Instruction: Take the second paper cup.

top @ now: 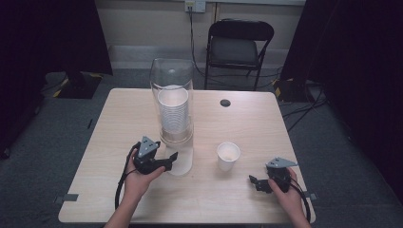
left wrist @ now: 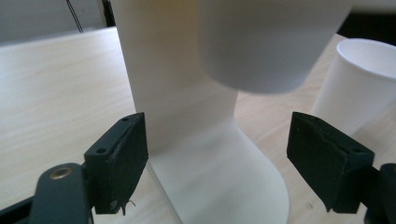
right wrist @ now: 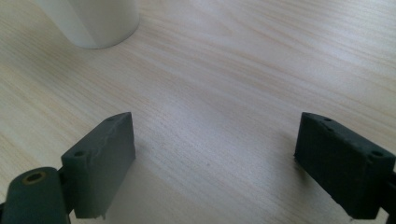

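the left tongs (top: 174,156) stand wide — empty — about the foot of the upright cup dispenser (top: 172,102) at mid-bench; the loose cup (top: 228,156) stands right, nearer the right tongs (top: 252,181), wide and empty.

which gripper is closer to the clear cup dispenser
Left. The left gripper sits right at the dispenser's base, open jaws on either side of the white foot. The right gripper rests open near the table's right front corner, beyond the single paper cup.
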`<state>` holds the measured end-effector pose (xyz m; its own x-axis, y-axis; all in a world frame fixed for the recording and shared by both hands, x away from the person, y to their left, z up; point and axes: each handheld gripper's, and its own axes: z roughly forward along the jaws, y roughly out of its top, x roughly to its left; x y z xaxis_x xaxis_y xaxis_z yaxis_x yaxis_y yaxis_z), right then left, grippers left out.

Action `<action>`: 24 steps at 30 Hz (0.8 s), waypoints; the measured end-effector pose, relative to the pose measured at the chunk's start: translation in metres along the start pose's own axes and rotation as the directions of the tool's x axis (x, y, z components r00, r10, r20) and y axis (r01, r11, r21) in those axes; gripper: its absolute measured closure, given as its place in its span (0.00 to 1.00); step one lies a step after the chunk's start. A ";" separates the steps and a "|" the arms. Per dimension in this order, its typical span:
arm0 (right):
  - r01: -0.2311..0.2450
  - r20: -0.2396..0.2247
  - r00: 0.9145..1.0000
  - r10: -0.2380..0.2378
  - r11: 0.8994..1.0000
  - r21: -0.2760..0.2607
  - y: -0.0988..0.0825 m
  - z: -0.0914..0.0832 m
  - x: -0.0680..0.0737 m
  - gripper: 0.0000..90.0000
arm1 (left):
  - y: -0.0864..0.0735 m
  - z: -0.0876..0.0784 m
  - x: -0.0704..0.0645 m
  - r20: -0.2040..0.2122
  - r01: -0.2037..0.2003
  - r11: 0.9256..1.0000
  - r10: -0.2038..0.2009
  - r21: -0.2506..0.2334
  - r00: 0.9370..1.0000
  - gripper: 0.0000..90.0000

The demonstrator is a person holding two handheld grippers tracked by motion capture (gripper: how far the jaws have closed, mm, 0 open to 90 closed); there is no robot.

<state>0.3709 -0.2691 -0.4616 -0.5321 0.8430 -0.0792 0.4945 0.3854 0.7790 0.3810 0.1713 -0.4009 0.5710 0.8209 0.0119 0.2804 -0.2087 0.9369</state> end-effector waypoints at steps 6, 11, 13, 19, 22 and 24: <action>0.000 0.000 1.000 0.000 1.000 0.000 0.000 0.000 0.000 0.13 | 0.009 0.003 -0.003 -0.007 -0.025 1.000 0.025 -0.014 1.000 0.22; 0.000 0.000 1.000 0.000 1.000 0.000 0.000 0.000 0.000 0.13 | 0.010 0.009 -0.007 0.000 -0.031 0.999 0.031 -0.023 1.000 0.20; -0.001 0.001 1.000 0.001 1.000 0.001 0.000 0.000 0.000 0.13 | 0.011 0.012 -0.009 -0.003 -0.041 0.998 0.041 -0.040 0.999 0.18; -0.001 0.001 1.000 0.001 1.000 0.001 0.000 0.000 0.000 0.13 | 0.015 0.011 -0.014 0.003 -0.046 0.994 0.046 -0.097 0.999 0.19; -0.001 0.003 1.000 0.001 1.000 0.000 0.000 0.000 0.000 0.12 | 0.015 0.011 -0.015 0.009 -0.038 0.992 0.040 -0.123 0.999 0.19; 0.001 0.003 1.000 -0.001 1.000 -0.001 0.000 0.000 0.000 0.12 | 0.016 0.010 -0.015 0.005 -0.027 0.990 0.028 -0.137 1.000 0.20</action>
<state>0.3715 -0.2690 -0.4617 -0.5305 0.8437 -0.0815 0.4937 0.3858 0.7794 0.3851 0.1502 -0.3898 0.5825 0.8120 0.0363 0.1567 -0.1560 0.9753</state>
